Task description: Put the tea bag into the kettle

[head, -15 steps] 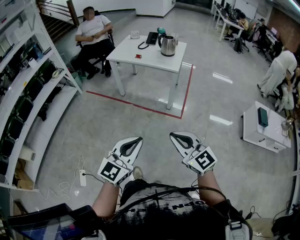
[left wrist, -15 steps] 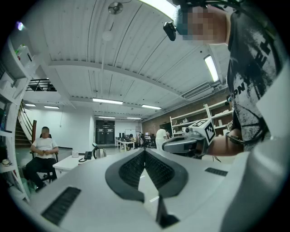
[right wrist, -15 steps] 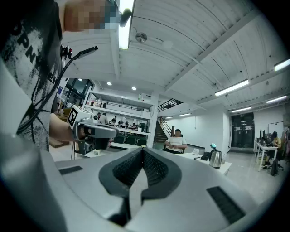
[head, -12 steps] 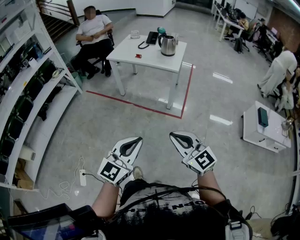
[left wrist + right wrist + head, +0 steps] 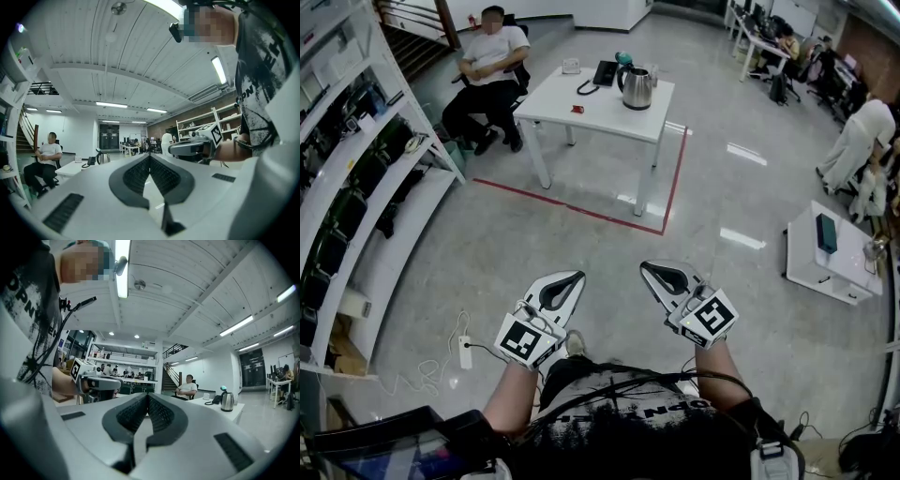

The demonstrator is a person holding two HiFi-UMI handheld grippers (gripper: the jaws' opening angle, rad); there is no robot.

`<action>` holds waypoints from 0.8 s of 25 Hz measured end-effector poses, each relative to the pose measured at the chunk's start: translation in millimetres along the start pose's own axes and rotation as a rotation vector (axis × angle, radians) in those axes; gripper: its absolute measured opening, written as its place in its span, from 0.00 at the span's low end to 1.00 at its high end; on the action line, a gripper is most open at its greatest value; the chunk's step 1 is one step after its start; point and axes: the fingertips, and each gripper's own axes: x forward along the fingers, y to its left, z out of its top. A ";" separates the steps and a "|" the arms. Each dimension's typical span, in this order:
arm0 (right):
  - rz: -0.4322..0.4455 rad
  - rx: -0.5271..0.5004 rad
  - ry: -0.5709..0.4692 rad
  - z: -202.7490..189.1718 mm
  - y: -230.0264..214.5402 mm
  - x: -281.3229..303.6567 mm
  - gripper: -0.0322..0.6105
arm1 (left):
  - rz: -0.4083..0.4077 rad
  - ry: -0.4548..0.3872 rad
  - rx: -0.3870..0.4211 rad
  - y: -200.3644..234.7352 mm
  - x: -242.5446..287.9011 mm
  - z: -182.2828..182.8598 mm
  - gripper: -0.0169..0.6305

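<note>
Since half a second ago the head view has drifted a little, so the seated person [image 5: 490, 56] and the white surface [image 5: 609, 114] sit slightly further right in it, and the marker cube [image 5: 709, 318] on the right hand-held gripper [image 5: 645, 268] shows more tilted than before. The left hand-held gripper [image 5: 578, 277] looks unchanged.

Both are held low in front of the wearer's body, side by side and apart, over bare grey floor. The surface stands well ahead of them. In each gripper view the ribbed dark pads meet along their length. Both are clenched, with nothing between them.

The tea bag [image 5: 577, 111], only a small red spot at this range, lies on the surface towards its left front edge. The kettle [image 5: 636, 89], shiny metal with a dark handle, stands upright near the far right side of the same surface, apart from the tea bag. A dark phone [image 5: 605, 73] with a corded handset lies just left of the kettle, and a small clear container [image 5: 571, 67] stands at the far left corner.

A red tape line [image 5: 581, 214] runs on the floor round the front and right of the surface. White shelving [image 5: 356, 187] curves along the left, and a power strip [image 5: 466, 356] lies on the floor near it.
</note>
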 end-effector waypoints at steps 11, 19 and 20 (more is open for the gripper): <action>0.001 -0.020 0.005 -1.9 -1.3 -6.8 0.07 | -0.005 -0.001 0.001 -6.9 5.5 3.7 0.04; 0.001 -0.022 0.012 -5.9 -10.3 0.6 0.07 | -0.009 0.003 0.001 3.9 13.6 -4.4 0.04; 0.000 -0.021 0.013 -6.6 -12.5 1.4 0.07 | -0.013 -0.005 -0.001 4.8 16.3 -2.5 0.04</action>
